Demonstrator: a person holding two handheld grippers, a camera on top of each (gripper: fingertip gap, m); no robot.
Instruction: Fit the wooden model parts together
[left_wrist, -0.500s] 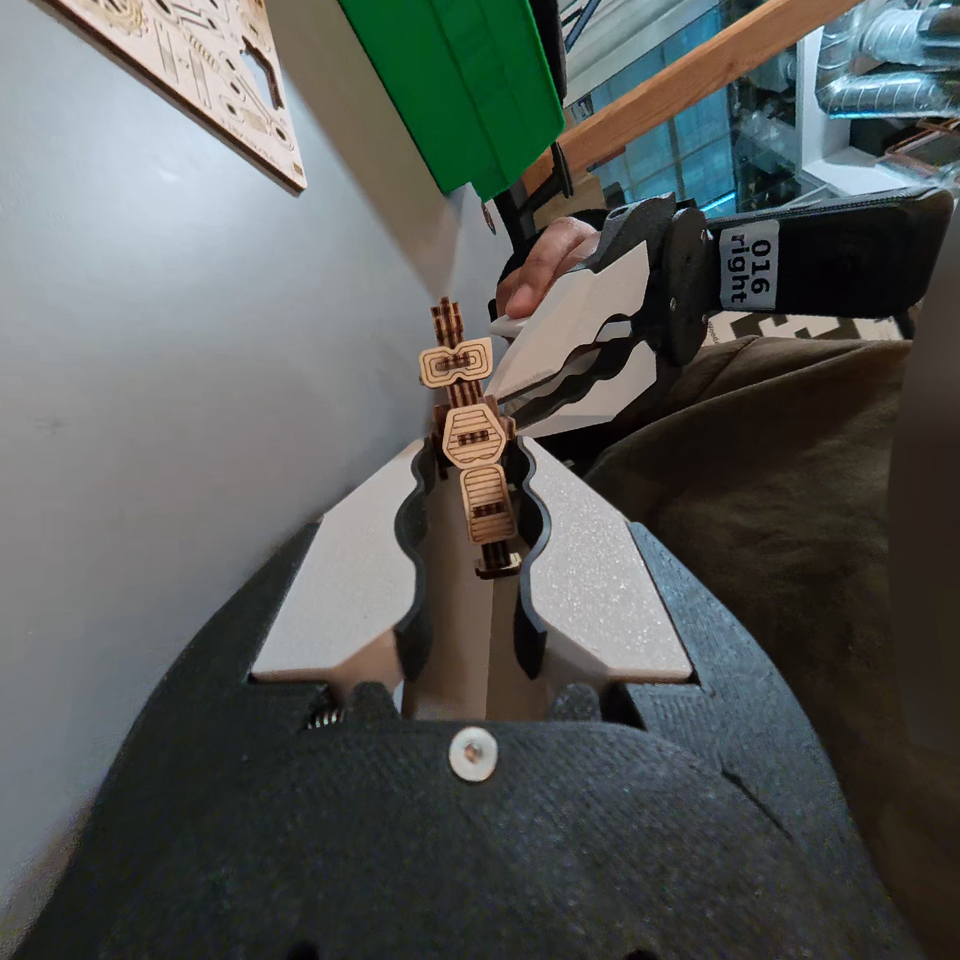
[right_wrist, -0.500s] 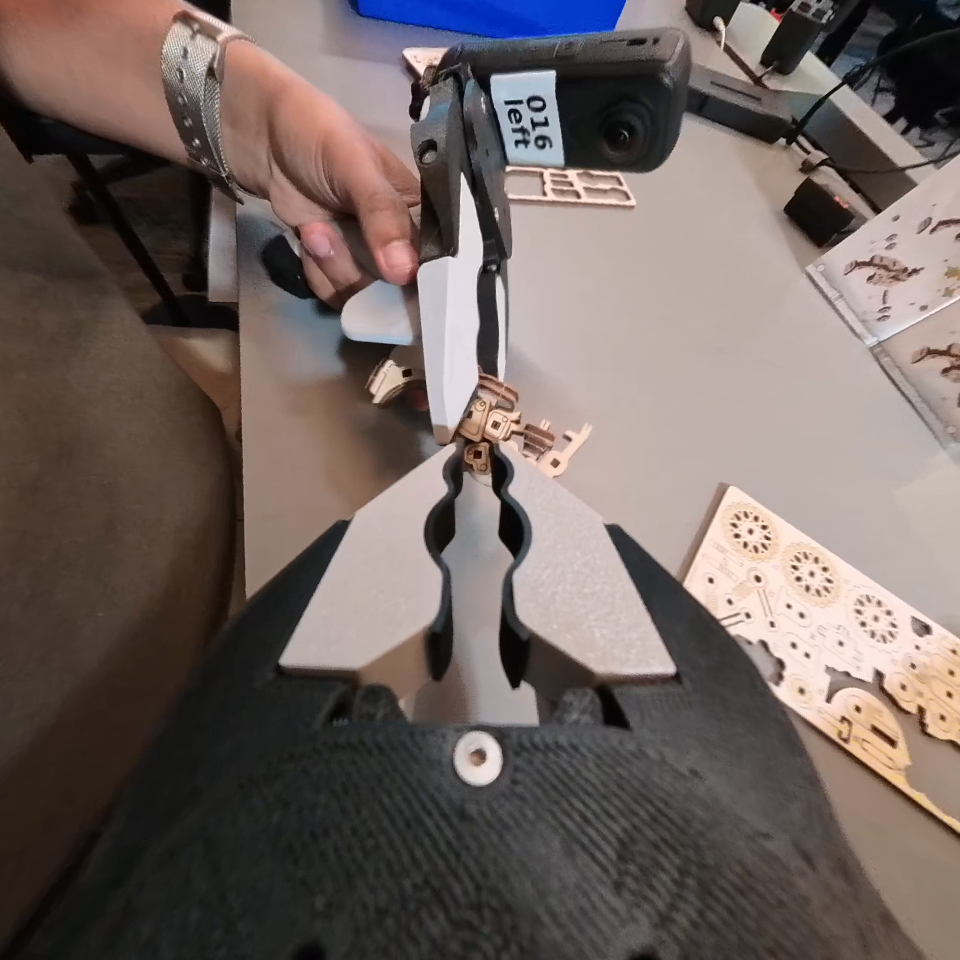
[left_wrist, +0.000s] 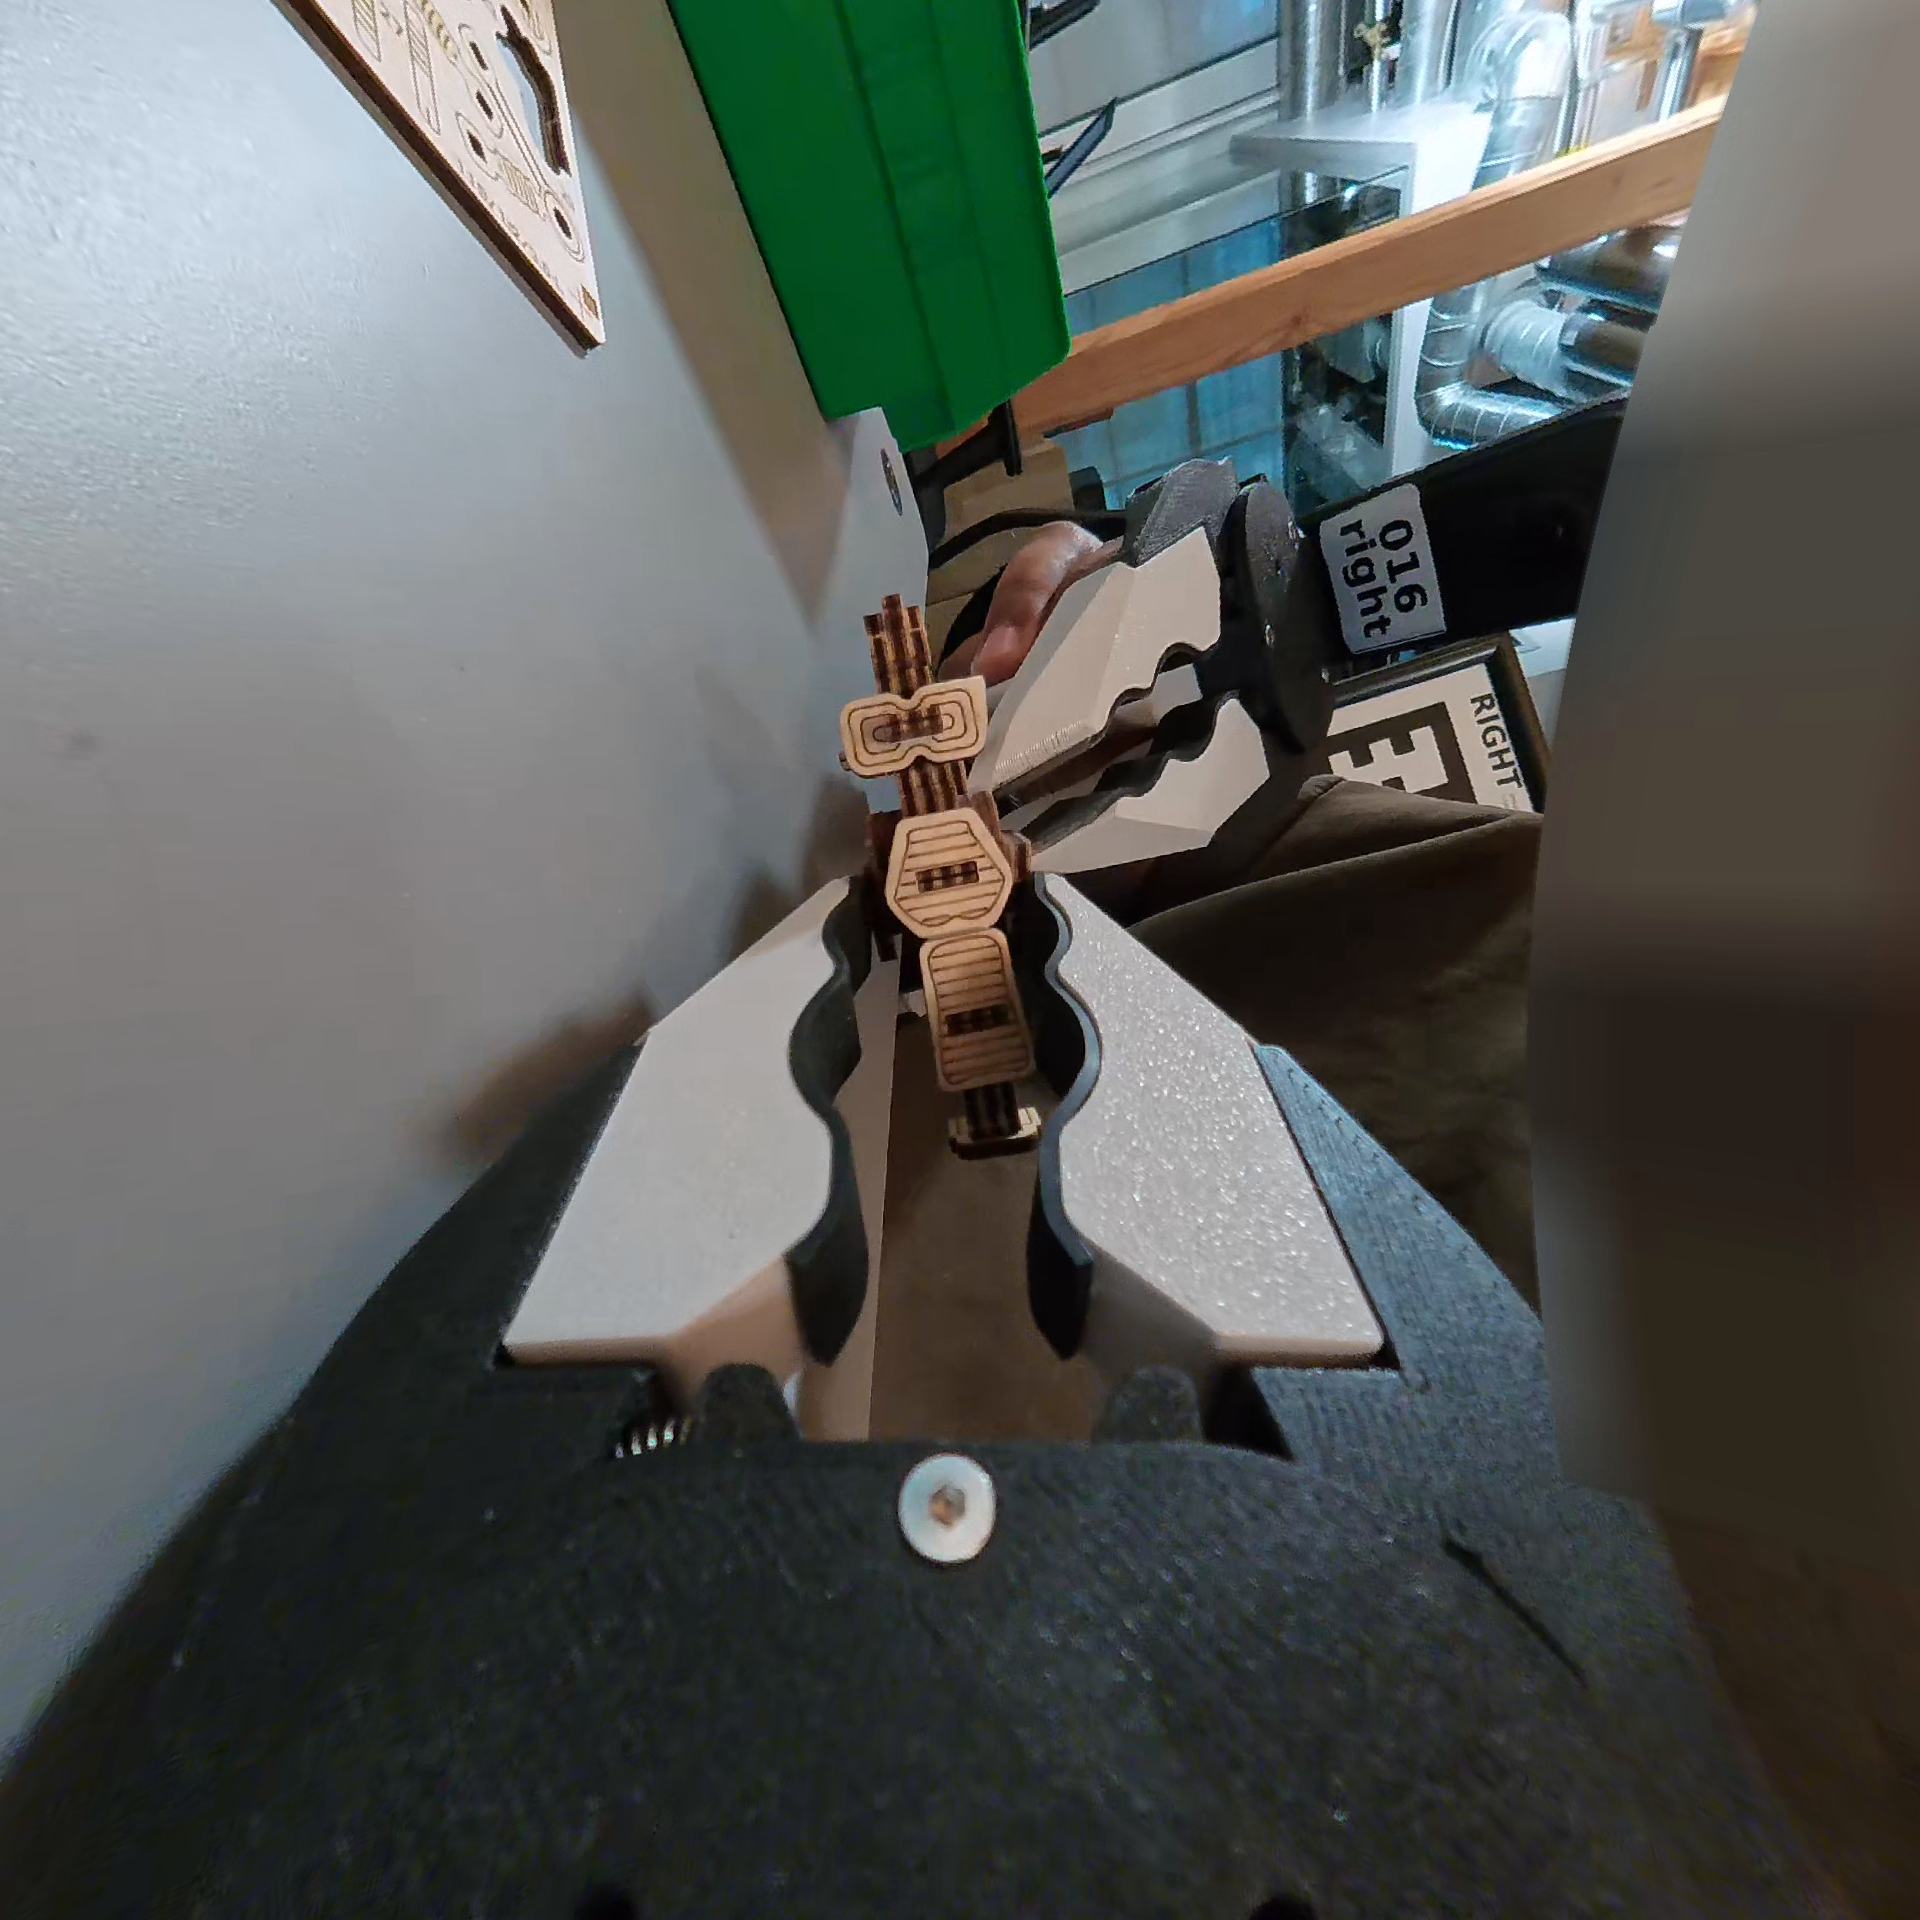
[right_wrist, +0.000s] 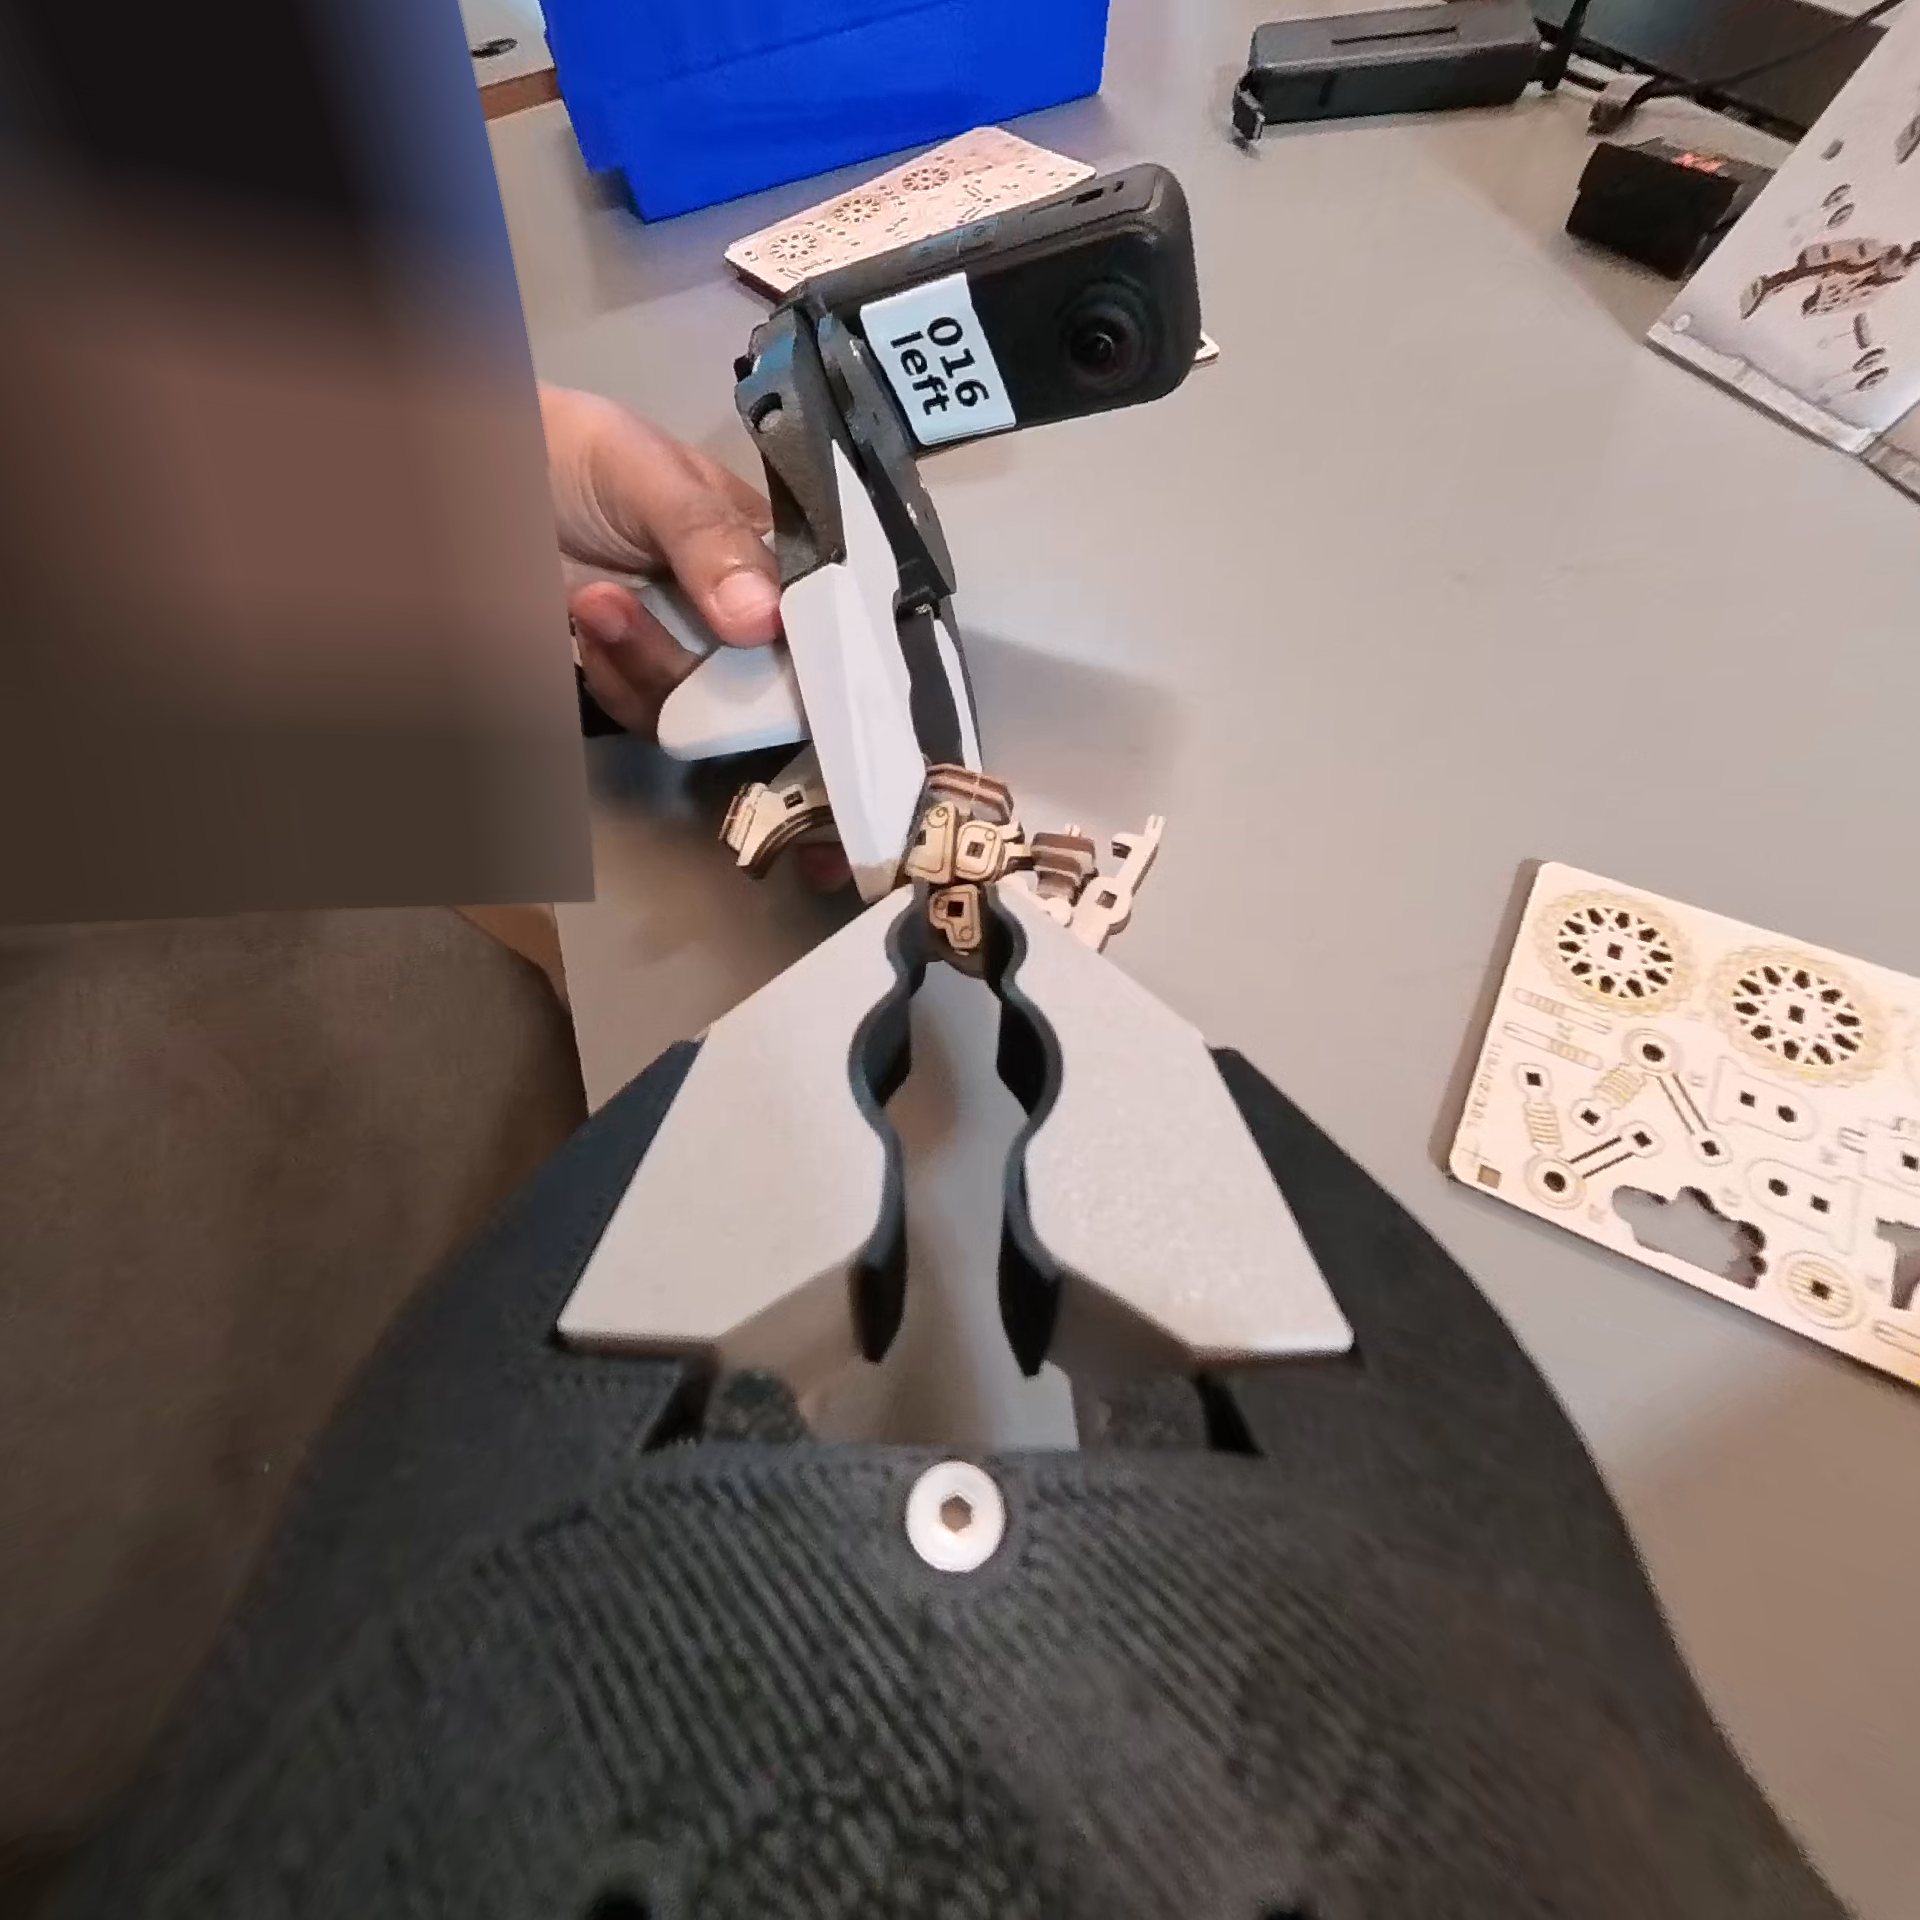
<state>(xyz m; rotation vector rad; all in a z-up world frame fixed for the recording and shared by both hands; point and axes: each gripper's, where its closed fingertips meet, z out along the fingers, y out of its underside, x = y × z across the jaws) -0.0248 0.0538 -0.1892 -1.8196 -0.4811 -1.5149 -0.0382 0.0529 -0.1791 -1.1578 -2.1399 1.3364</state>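
Both grippers (left_wrist: 940, 894) (right_wrist: 961, 914) apparently pinch one wooden model (right_wrist: 966, 852).

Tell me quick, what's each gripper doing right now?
Left gripper: shut on the wooden model.
Right gripper: shut on a small wooden part at the model.

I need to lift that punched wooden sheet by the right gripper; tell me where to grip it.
Grip the wooden sheet at its near left corner, coming in low from the left. It lies flat on the table, so only edges offer a bite, and that border is solid, without cutouts.
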